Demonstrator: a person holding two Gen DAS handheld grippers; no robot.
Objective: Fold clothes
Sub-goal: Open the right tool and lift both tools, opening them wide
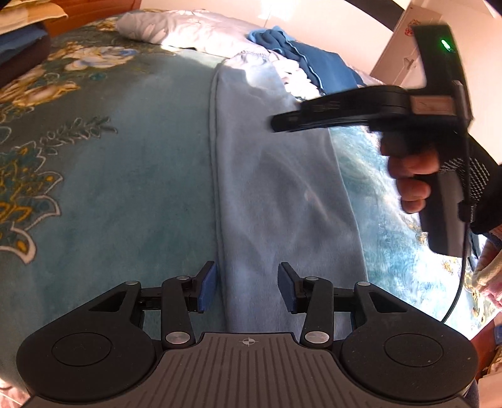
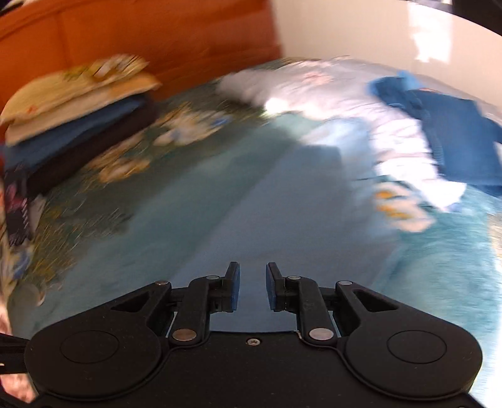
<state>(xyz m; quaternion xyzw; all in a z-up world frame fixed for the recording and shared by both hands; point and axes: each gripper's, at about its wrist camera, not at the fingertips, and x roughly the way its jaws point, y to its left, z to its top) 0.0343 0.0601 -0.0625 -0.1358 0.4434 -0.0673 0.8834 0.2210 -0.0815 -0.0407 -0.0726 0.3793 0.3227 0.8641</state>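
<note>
1. Closest in, the left gripper [image 1: 248, 287] has its blue pads spread wide with nothing between them. It hangs right over the near end of the light blue garment [image 1: 279, 188], whose long left edge runs just inside the left pad.

2. The right gripper [image 2: 253, 287] has its pads parted too, by a narrower gap, and it is empty. Its view is smeared with motion blur. The left camera catches it up and to the right of the left gripper, above the garment's right half, with a hand [image 1: 411, 179] wrapped round the handle.

3. Directly ahead of both claws the garment lies as a long, narrow, flat strip running away across the teal floral blanket [image 1: 109, 175]. My read is that it is already doubled lengthwise, though its layers can't be counted from here.

4. Step in hand, as I judge it: a mid-fold pause, both claws free between grips. A crosswise fold would call for pinching the near end at both corners and carrying it toward the far end, with the edges kept square.

5. Farther out, ahead and to the right, a dark blue garment [image 1: 313, 66] lies crumpled on white floral bedding [image 1: 188, 28].

6. Far left of the right claw, a stack of folded clothes [image 2: 78, 119] sits against the wooden headboard [image 2: 157, 34].
</note>
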